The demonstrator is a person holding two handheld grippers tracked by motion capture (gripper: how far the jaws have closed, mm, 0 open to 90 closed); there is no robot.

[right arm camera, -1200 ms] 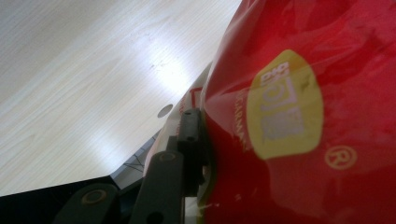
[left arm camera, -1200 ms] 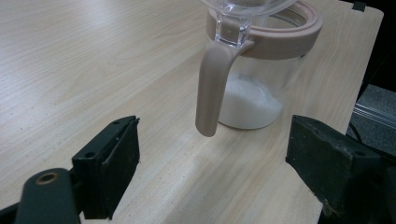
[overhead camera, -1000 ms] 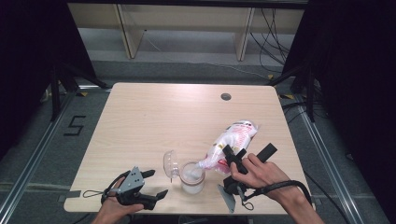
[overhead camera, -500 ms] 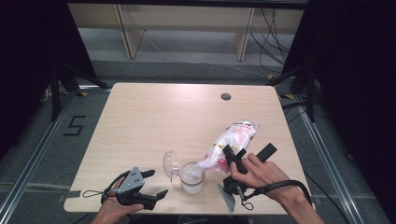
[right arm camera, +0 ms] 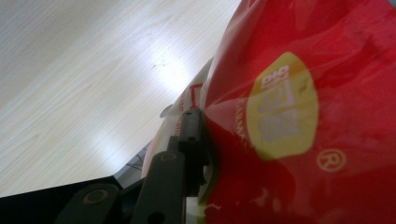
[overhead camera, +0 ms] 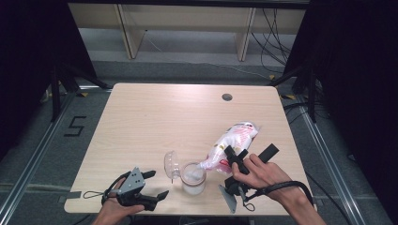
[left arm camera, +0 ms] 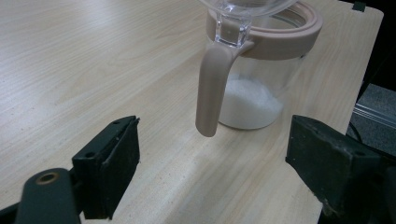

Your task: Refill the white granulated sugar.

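Right gripper [overhead camera: 244, 161] clamped on a soft plastic bag [overhead camera: 232, 143], one black pad [right arm camera: 191, 135] pressing into the red-and-white film, as the right gripper view shows; the bag lies tilted just right of the jar [overhead camera: 193, 178], its narrowed mouth reaching to the jar's rim. The film is thin, glossy and probably slippery, and the white granular fill shifts inside, so the bag should sag and slump wherever it is unsupported. A hold across its middle, as here, seems the soundest, since it lets the mouth be steered. The jar is clear, rigid and round, with a beige rim band and a smooth curved handle [left arm camera: 212, 88]; a shallow heap of white granules [left arm camera: 250, 102] covers its bottom. It is likely light and easily tipped. A clear domed lid [overhead camera: 170, 165] stands hinged open at the jar's left. Left gripper [overhead camera: 155, 185], left of the jar, has its jaws standing wide and holds nothing. All rest on a pale wood-grain bench [overhead camera: 164, 122].
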